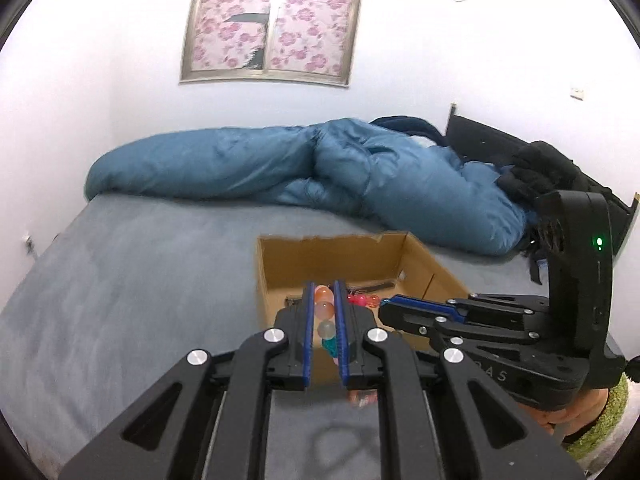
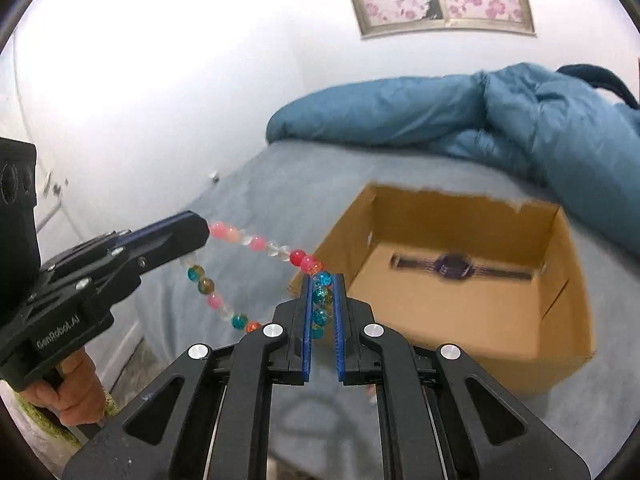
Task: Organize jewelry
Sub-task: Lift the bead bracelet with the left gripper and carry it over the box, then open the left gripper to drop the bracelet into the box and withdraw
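A bracelet of coloured glass beads (image 2: 256, 243) hangs stretched in the air between my two grippers, beside an open cardboard box (image 2: 560, 320) on the bed. My left gripper (image 1: 323, 292) is shut on one end, with orange, pink and teal beads (image 1: 325, 309) between its blue pads. It shows at the left of the right wrist view (image 2: 200, 228). My right gripper (image 2: 323, 284) is shut on the other end, on teal beads. It shows at the right of the left wrist view (image 1: 386, 302). A dark watch (image 2: 456, 266) lies on the box floor.
The box (image 1: 276, 264) stands on a grey bed sheet (image 1: 140, 280). A blue quilt (image 1: 320, 168) and black clothing (image 1: 544, 168) lie along the back of the bed. White walls close the left and back sides. The bed edge runs at the left of the right wrist view.
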Tool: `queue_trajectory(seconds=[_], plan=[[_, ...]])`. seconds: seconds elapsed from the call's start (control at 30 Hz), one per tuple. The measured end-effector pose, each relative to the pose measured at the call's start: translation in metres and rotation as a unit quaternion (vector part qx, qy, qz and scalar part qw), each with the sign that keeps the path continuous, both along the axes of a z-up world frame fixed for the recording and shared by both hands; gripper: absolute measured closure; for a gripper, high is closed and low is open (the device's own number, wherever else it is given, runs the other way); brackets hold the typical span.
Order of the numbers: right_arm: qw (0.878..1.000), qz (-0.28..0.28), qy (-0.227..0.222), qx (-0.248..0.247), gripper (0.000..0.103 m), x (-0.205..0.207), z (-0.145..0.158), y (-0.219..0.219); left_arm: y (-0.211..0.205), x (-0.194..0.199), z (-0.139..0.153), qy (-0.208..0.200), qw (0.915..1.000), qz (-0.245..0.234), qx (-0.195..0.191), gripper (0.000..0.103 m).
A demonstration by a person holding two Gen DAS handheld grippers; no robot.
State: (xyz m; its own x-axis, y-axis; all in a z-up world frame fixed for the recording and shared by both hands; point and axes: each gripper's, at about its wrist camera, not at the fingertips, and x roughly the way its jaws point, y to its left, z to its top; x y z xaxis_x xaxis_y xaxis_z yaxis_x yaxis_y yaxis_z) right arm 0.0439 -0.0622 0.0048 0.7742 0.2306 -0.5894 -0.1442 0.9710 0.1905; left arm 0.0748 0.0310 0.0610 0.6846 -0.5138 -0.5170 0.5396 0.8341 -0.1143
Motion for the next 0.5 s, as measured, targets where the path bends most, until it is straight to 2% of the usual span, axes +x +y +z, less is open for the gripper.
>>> queue_trajectory(seconds=[0.1, 0.2, 0.37, 0.5], plan=[[0.999, -0.011, 0.029, 0.010, 0.096, 0.033, 0.002, -0.021, -0.024, 0.037, -0.001, 0.012, 0.9995, -0.010, 0.027, 0.094], [0.994, -0.016, 0.103, 0.028, 0.095, 0.076, -0.016, -0.036, -0.045, 0.075, -0.018, 0.047, 0.9969, -0.013, 0.062, 0.094], [0.973, -0.015, 0.226, 0.036, 0.095, 0.125, -0.061, -0.048, -0.070, 0.118, -0.065, 0.108, 0.9843, -0.018, 0.138, 0.094], [0.964, -0.003, 0.268, 0.007, 0.095, 0.142, -0.083, -0.041, -0.078, 0.130, -0.088, 0.128, 0.9765, -0.021, 0.172, 0.094]])
